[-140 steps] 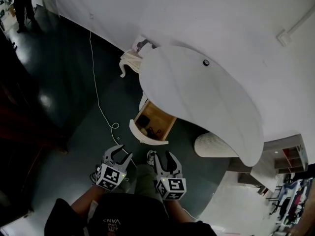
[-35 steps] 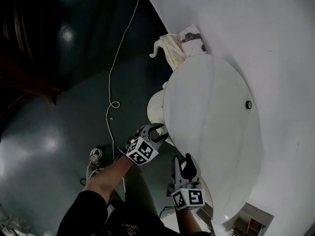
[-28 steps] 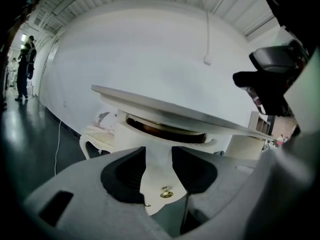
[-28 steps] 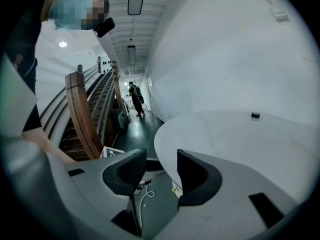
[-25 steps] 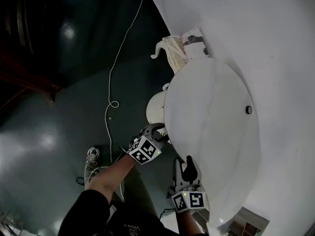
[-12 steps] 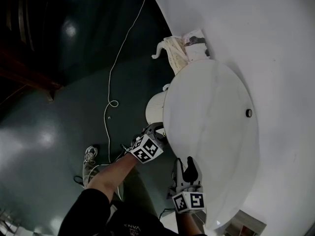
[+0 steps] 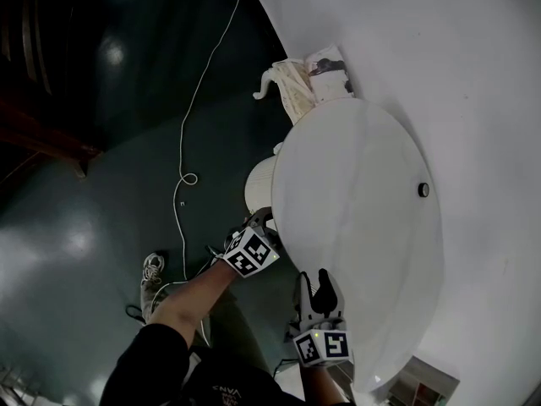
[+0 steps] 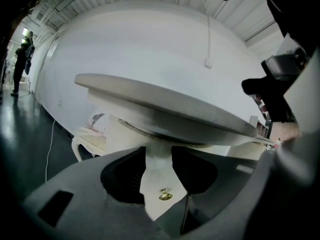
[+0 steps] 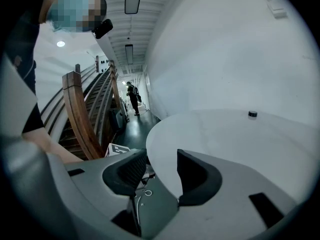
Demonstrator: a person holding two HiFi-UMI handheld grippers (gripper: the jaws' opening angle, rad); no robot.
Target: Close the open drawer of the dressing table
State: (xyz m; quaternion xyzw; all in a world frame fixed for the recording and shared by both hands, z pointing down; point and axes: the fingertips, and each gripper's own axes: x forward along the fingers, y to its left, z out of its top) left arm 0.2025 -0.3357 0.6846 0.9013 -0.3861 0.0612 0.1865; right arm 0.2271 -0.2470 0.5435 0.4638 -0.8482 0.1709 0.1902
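At the near rim of the tabletop (image 7: 355, 227) the right gripper (image 7: 319, 288) hangs open and empty; beyond it the left gripper (image 7: 262, 221), nearer the drawer (image 8: 159, 176), has jaws wide apart, gripping nothing, the drawer's knobbed front straight ahead beneath the tabletop.

table top (image 7: 355, 227): plain white, no pattern
drawer front (image 8: 159, 156): white
knob (image 8: 165, 196): brass-gold
left gripper (image 7: 264, 222): grey body, black pads
left cube (image 7: 250, 253): black-and-white square markers
right gripper (image 9: 162, 166): grey body, black pads
right cube (image 7: 322, 346): black-and-white square markers
floor (image 7: 93, 210): dark green-grey, glossy, pale highlights
cable (image 7: 193, 108): white
small round object (image 7: 423, 190) on top: black
wall (image 7: 439, 49): white
stool (image 7: 287, 87): cream
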